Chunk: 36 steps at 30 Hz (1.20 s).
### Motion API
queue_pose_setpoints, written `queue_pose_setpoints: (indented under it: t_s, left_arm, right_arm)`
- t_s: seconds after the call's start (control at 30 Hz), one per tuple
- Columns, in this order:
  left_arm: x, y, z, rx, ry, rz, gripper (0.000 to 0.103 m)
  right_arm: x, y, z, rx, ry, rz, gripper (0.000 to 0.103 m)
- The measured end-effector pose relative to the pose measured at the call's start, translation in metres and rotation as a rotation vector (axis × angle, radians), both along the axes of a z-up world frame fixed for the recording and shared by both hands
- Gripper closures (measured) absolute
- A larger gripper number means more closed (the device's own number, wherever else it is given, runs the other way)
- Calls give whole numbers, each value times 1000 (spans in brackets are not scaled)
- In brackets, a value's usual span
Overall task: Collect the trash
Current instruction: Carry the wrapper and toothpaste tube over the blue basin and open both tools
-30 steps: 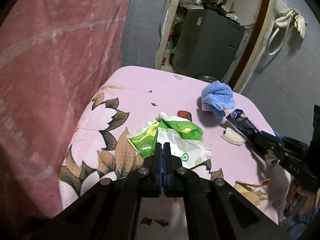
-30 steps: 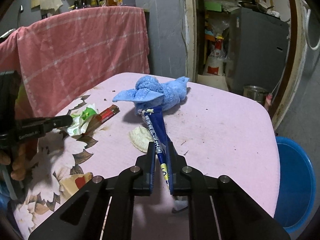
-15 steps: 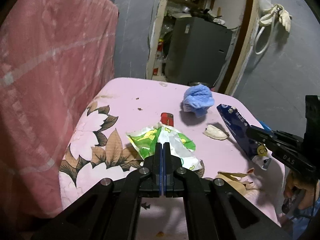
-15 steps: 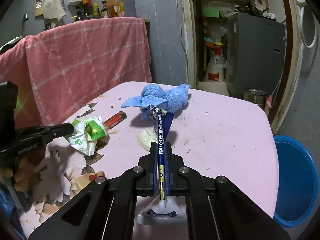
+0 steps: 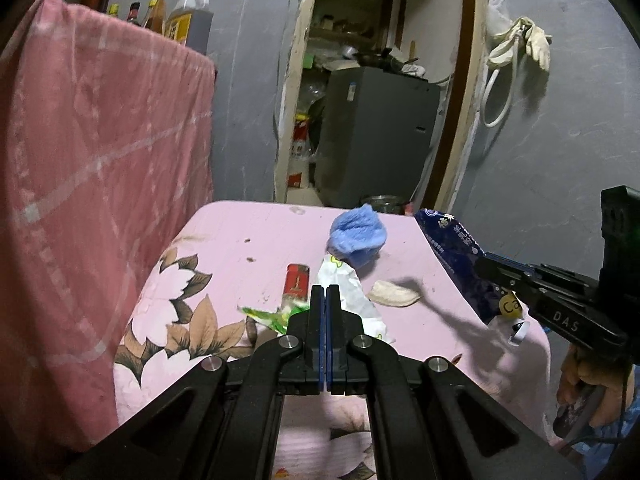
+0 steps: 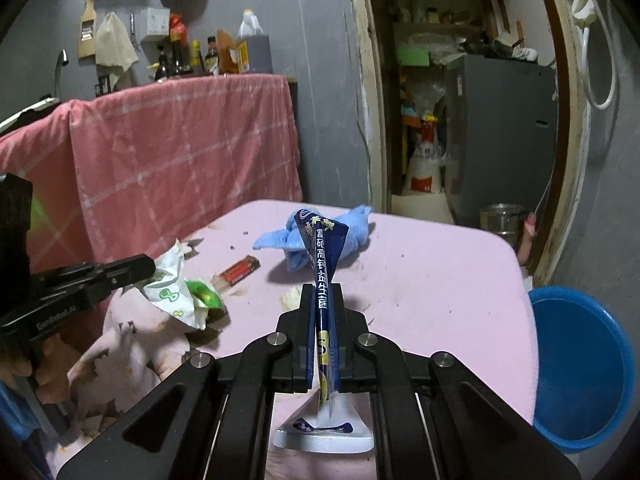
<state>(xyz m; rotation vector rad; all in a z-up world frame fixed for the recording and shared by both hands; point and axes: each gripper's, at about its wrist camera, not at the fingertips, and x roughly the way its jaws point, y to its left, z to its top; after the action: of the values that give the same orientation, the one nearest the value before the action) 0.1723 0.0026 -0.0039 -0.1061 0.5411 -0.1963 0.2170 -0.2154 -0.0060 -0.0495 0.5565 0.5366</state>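
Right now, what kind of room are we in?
It looks like a home kitchen or eating corner. Sauce and oil bottles stand on a counter behind a pink checked cloth, a table with a pink flowered cover holds litter, and a doorway opens onto a cluttered storeroom.

Each camera sits on its own gripper, close above the pink flowery table (image 5: 256, 236), looking forward and down. Both see the fluffy blue cloth (image 5: 357, 236) (image 6: 356, 228) and grey doorway.

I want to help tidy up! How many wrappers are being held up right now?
2. The green-and-white wrapper hangs from the left gripper. The blue pouch is pinched in the right gripper. More trash lies on the table.
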Motion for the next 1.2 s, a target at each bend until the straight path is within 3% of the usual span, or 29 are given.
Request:
queue_pose_setpoints:
  t_s: [0.47, 0.73, 1.0, 1.2]
  left_arm:
    - [5, -32, 39, -52, -195, 4, 103]
    - [15, -83, 65, -65, -305, -47, 103]
    - [39, -157, 82, -114, -358, -132, 103]
    - [61, -209, 82, -122, -342, -192, 103]
  right_arm:
    - [-25, -29, 42, 87, -222, -102, 99]
    - [-42, -71, 72, 128, -379, -217, 99]
    - [-43, -128, 87, 150, -440, -342, 99]
    - [-39, -176, 85, 149, -434, -437, 99]
